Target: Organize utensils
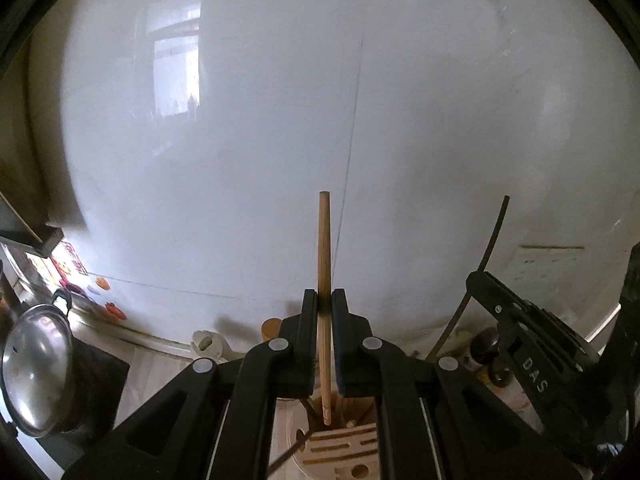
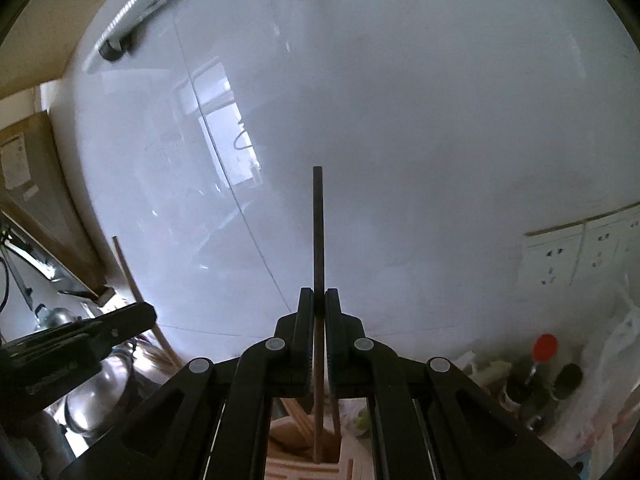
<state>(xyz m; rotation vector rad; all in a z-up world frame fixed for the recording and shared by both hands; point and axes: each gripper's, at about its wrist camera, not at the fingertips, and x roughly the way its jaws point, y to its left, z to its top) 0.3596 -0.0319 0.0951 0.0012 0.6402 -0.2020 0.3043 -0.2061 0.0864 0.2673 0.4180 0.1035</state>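
Chopsticks are what both hands are busy with, one stick to each tool, over a wooden utensil block [image 1: 340, 446] on the kitchen counter.

Furthest left in the left wrist view sits a steel pot lid [image 1: 34, 372] on the dark hob, well apart from the work. Next comes the left gripper [image 1: 324, 300], its jaws pinched almost fully together on a pale wooden chopstick [image 1: 323, 248]. The stick stands close to upright; its lower tip hangs just over the block's square well, where other stick ends show. Whether the tip touches anything I cannot tell.

Further right, the right gripper [image 2: 319, 299] is likewise clamped nearly closed, on a dark chopstick [image 2: 318, 232], thinner-looking and almost black against the white wall [image 2: 420, 140]. Its lower end reaches down at the mouth of the block's well, beside a few brown sticks [image 2: 302, 420] leaning there. At the far right stand bottles, one with a red cap [image 2: 543, 346], and wall sockets [image 2: 554, 258].

Judging by this, the sorting is partway: several sticks sit in the block, two are in the air, and whether these are being lifted out or lowered in the views do not settle. Both held sticks look straight, slim and smooth, so a firm pinch seems needed to keep them from swivelling.
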